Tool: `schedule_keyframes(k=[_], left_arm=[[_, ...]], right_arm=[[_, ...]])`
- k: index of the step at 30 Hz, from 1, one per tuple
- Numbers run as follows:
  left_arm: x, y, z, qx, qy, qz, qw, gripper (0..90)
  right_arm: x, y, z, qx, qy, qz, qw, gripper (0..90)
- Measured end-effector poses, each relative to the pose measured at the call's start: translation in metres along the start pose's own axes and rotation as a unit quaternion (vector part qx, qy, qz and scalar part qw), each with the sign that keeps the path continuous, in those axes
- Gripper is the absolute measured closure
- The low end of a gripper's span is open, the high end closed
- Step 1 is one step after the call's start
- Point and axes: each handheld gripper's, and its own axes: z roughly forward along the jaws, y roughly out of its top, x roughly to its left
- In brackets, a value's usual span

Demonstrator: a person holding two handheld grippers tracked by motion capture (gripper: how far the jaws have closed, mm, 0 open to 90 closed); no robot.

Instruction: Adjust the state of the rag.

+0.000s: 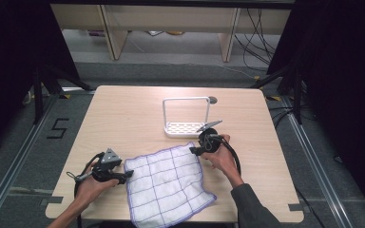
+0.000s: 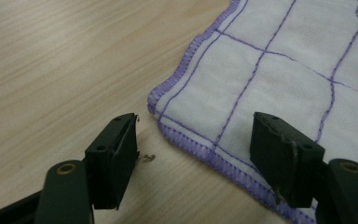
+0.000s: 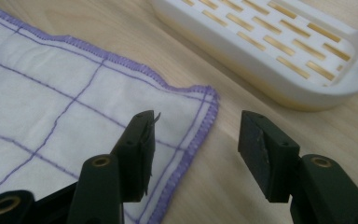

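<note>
Lying flat near the front edge of the table [image 1: 123,109], the cloth [image 1: 168,183] is spread open and unfolded. We hold the left gripper [image 2: 193,156] at its left corner and the right gripper [image 3: 196,154] at its far right corner, fingers on both apart and gripping nothing. Judging from this, spreading looks done; whatever comes next, perhaps involving the white rack [image 1: 186,128] just beyond, remains.

Bright, even overhead light; dark surroundings, soft-focus close-ups.
</note>
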Motion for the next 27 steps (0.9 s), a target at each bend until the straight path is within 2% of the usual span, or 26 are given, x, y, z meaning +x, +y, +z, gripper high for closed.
schedule_keyframes(k=[1, 2, 3, 5, 6, 7, 8, 9, 10, 11, 12, 14, 15, 16, 18, 19, 20, 21, 23, 25, 27], left_arm=[[0.0, 0.001, 0.0, 0.003, 0.002, 0.004, 1.0, 33.7], [0.0, 0.001, 0.0, 0.003, 0.002, 0.004, 1.0, 35.7], [0.001, 0.002, 0.001, -0.001, -0.008, 0.013, 0.9999, 42.5], [0.0, 0.002, 0.002, -0.007, -0.011, 0.012, 0.9998, 51.8], [-0.003, 0.004, 0.003, -0.014, -0.024, 0.022, 0.9994, 59.7], [-0.004, 0.005, 0.004, -0.016, -0.026, 0.024, 0.9992, 63.5], [-0.004, 0.005, 0.005, -0.022, -0.029, 0.024, 0.999, 68.9], [-0.004, 0.005, 0.005, -0.022, -0.029, 0.024, 0.999, 73.0], [-0.004, 0.006, 0.006, -0.025, -0.035, 0.03, 0.9986, 79.1], [-0.004, 0.007, 0.006, -0.024, -0.035, 0.031, 0.9986, 81.3], [-0.003, 0.008, 0.007, -0.026, -0.033, 0.035, 0.9985, 83.6], [-0.004, 0.01, 0.007, -0.031, -0.033, 0.032, 0.9984, 84.9], [-0.003, 0.011, 0.007, -0.029, -0.032, 0.038, 0.9984, 84.9], [-0.002, 0.015, 0.009, -0.034, -0.031, 0.042, 0.9981, 85.6], [-0.002, 0.018, 0.01, -0.035, -0.027, 0.044, 0.9981, 85.9], [0.0, 0.024, 0.013, -0.04, -0.021, 0.051, 0.9977, 85.9], [0.001, 0.03, 0.016, -0.048, -0.017, 0.052, 0.9974, 86.0], [0.0, 0.035, 0.018, -0.055, -0.016, 0.051, 0.9971, 86.0], [0.0, 0.046, 0.023, -0.063, -0.015, 0.056, 0.9963, 86.0], [0.0, 0.051, 0.026, -0.064, -0.012, 0.058, 0.9962, 86.0], [0.002, 0.062, 0.035, -0.067, -0.016, 0.053, 0.9962, 85.8]], right_arm=[[0.002, 0.002, 0.002, 0.007, 0.003, 0.009, 0.9999, 47.2], [0.001, 0.003, 0.006, 0.004, -0.001, 0.001, 1.0, 48.0], [0.002, 0.004, 0.007, 0.006, 0.003, 0.002, 1.0, 49.1], [0.002, 0.005, 0.01, 0.009, 0.005, 0.0, 0.9999, 50.1], [0.006, 0.006, 0.015, 0.022, -0.001, 0.016, 0.9996, 55.9], [0.002, 0.006, 0.016, 0.017, 0.001, -0.008, 0.9998, 59.9], [0.005, 0.005, 0.018, 0.024, 0.005, 0.004, 0.9997, 67.2], [0.005, 0.005, 0.018, 0.024, 0.005, 0.004, 0.9997, 67.2], [0.002, 0.005, 0.017, 0.018, 0.019, -0.02, 0.9995, 81.3], [0.005, 0.004, 0.017, 0.017, 0.014, -0.01, 0.9997, 84.8], [0.006, 0.004, 0.014, 0.022, 0.007, -0.024, 0.9995, 86.4], [0.008, 0.004, 0.014, 0.022, 0.007, -0.03, 0.9993, 87.0], [0.007, 0.003, 0.012, 0.012, 0.008, -0.044, 0.9989, 87.3], [0.007, 0.0, 0.005, -0.004, 0.0, -0.047, 0.9989, 87.5], [0.007, -0.001, 0.0, -0.008, -0.01, -0.043, 0.999, 87.5], [0.005, -0.004, -0.014, -0.009, -0.01, -0.039, 0.9991, 87.5], [0.005, -0.006, -0.017, -0.019, -0.015, -0.035, 0.9991, 87.5], [0.002, -0.008, -0.025, -0.015, -0.013, -0.029, 0.9994, 87.5], [-0.001, -0.013, -0.031, -0.028, -0.021, -0.021, 0.9992, 87.5], [-0.004, -0.015, -0.034, -0.032, -0.025, -0.026, 0.9988, 87.5], [-0.013, -0.018, -0.039, -0.029, -0.027, -0.012, 0.9991, 87.5]])
